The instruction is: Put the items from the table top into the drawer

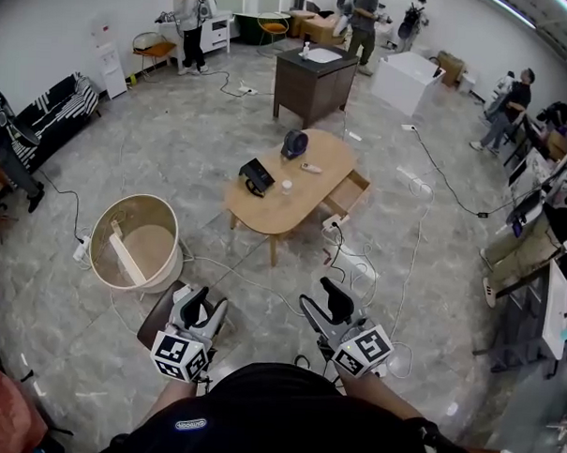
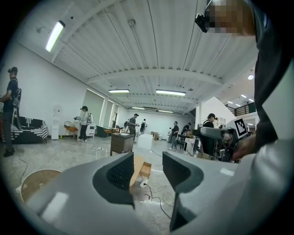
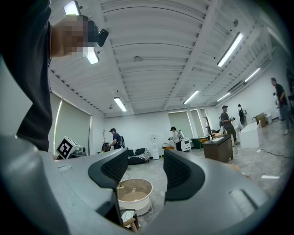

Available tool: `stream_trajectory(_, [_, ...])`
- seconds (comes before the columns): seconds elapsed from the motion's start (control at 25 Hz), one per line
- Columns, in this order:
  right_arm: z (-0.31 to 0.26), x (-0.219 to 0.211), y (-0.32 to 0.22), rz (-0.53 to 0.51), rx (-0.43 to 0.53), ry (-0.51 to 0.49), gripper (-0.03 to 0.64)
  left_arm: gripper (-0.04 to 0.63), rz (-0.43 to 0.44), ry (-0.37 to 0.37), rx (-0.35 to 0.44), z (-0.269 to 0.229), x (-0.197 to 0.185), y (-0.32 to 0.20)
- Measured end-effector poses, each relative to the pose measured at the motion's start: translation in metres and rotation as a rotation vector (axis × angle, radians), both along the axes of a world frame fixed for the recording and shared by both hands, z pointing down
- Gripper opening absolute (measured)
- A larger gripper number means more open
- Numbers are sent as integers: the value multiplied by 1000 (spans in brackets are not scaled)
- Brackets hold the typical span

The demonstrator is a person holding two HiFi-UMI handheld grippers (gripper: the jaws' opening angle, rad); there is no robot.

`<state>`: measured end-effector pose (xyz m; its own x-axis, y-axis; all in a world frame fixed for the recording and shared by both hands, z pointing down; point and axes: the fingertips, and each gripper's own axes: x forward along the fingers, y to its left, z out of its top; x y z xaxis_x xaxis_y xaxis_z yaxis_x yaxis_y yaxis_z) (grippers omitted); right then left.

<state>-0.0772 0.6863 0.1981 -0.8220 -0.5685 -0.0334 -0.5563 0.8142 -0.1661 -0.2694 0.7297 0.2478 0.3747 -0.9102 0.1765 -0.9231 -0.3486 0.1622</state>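
An oval wooden table (image 1: 284, 207) stands out on the floor, well ahead of me, with its drawer (image 1: 349, 194) pulled open on its right side. On its top lie a dark rounded item (image 1: 294, 143), a black box-like device (image 1: 257, 177), a small white item (image 1: 286, 186) and a small pale bar (image 1: 310, 168). My left gripper (image 1: 201, 309) and right gripper (image 1: 322, 305) are held close to my body, far from the table. Both stand open and empty. Between the jaws of the left gripper (image 2: 148, 172) the table (image 2: 136, 166) and drawer (image 2: 145, 170) show. The right gripper (image 3: 144, 172) points past a tub.
A round beige tub (image 1: 133, 242) with a wooden slat in it stands at the left on the floor, tub (image 3: 133, 195). Cables (image 1: 352, 261) and a power strip lie near the table's legs. A dark cabinet (image 1: 313, 81) stands behind. Several people stand along the walls.
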Motion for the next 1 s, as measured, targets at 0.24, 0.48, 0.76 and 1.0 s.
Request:
stream_trajectory(0.24, [3,-18,9,40,13,13,324,250,0,8,18,2,-26,5])
stream_trajectory(0.48, [2,-30,19,96,24,20,345,278,29,29,26,5,-48,8])
stream_trajectory(0.76, [-4,-32,22,143,39,50,360,288,66,50,43,1,-58,2])
stream_trajectory(1.0, [-3,-24,13,187,30,46,362,288,88,53,39,3,-55,-8])
